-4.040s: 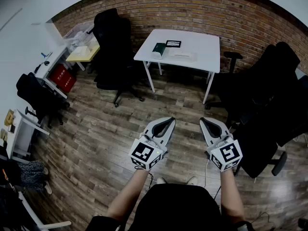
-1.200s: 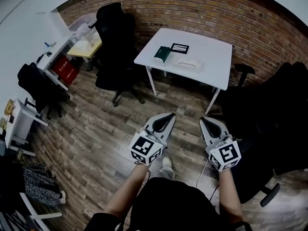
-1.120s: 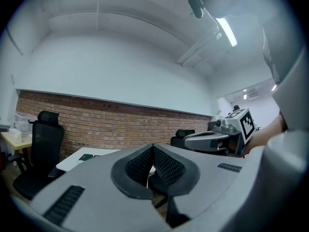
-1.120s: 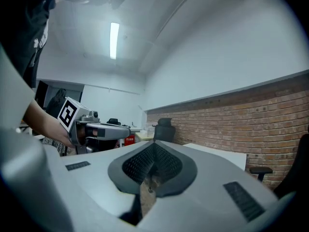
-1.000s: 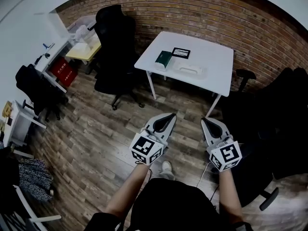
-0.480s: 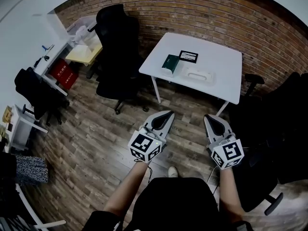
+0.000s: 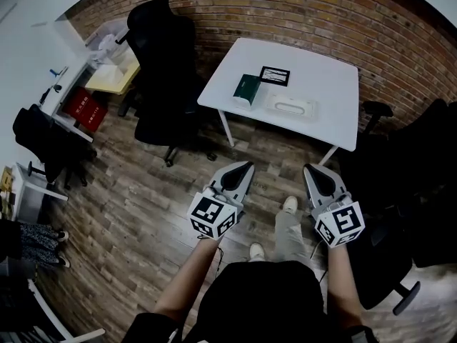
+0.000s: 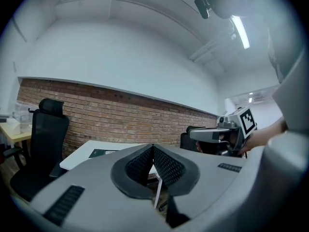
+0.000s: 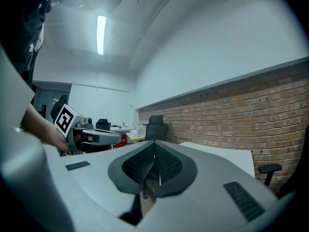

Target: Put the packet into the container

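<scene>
Jaws on both grippers are pressed together with nothing between them. In the left gripper view the two dark ribbed pads meet along a single line, and the right gripper view shows the same.

We hold the left gripper [image 7: 245, 166] and the right gripper [image 7: 309, 168] side by side above the wooden floor [image 7: 143, 206]. They are roughly level and aimed toward the white table [image 7: 335, 84], which stands against the brick wall [image 7: 285, 13]. Both grippers are well short of the table's near edge and touch nothing.

The green packet [image 7: 247, 90] lies on the left part of the table, not far from the edge that faces us. Just beyond it, toward the wall, is a flat black square item [image 7: 275, 76] with a pale label. The white container [image 7: 290, 107], a shallow oblong tray, sits just to the right of the packet and apart from it, so the packet is outside the container. We cannot make out the oblong shape in the container's middle.

A black office chair [image 7: 161, 70] stands left of the table, and more black chairs [image 7: 421, 184] crowd the right side. Further left is a desk with a yellowish top [image 7: 114, 77], with a red box [image 7: 80, 109] on the floor beside it. One of our pale shoes [image 7: 289, 206] shows on the floor between the two grippers.
</scene>
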`<state>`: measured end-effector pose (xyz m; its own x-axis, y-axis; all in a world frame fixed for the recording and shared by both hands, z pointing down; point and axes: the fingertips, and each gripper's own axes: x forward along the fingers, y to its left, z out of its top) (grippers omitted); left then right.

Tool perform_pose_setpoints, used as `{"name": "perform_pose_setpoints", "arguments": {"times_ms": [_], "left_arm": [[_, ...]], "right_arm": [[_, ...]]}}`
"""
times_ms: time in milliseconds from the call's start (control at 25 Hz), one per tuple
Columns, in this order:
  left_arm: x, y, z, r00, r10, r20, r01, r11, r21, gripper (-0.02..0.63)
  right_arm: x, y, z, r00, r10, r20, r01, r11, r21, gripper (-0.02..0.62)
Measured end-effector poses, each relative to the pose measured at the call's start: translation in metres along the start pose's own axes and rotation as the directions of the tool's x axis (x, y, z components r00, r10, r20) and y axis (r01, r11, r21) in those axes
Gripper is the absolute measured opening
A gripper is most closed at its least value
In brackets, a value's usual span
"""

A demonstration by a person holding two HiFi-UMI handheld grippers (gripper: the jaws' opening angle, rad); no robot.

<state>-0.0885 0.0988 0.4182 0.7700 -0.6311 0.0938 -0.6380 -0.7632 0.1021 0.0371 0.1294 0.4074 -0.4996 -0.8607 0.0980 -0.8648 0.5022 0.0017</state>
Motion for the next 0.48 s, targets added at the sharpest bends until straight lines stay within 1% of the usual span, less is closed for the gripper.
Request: {"name": "perform_pose_setpoints", "arguments": {"times_ms": [200,360,480], "left_arm": [[0.03,0.02,0.001,1.0,0.012,0.002,-0.012,1.0,-0.025,0.008],[0.067,0.032,0.006,1.0,0.006,0.012,-0.005,1.0,-0.028,0.008],[0.099,0.048,0.008,1.0,0.008,0.002,-0.008,1.0,-0.025,0.008]], "right_arm": [[0.024,-0.026,-0.004,1.0,0.01,-0.014,-0.01,1.0,-0.002,0.005],[0.049,-0.064,-0.003,1.0,0.008,-0.01,-0.008,1.0,0.003,0.005],[0.073,-0.093,-0.003,1.0,0.021,-0.006,-0.021,1.0,0.017,0.005]]}}
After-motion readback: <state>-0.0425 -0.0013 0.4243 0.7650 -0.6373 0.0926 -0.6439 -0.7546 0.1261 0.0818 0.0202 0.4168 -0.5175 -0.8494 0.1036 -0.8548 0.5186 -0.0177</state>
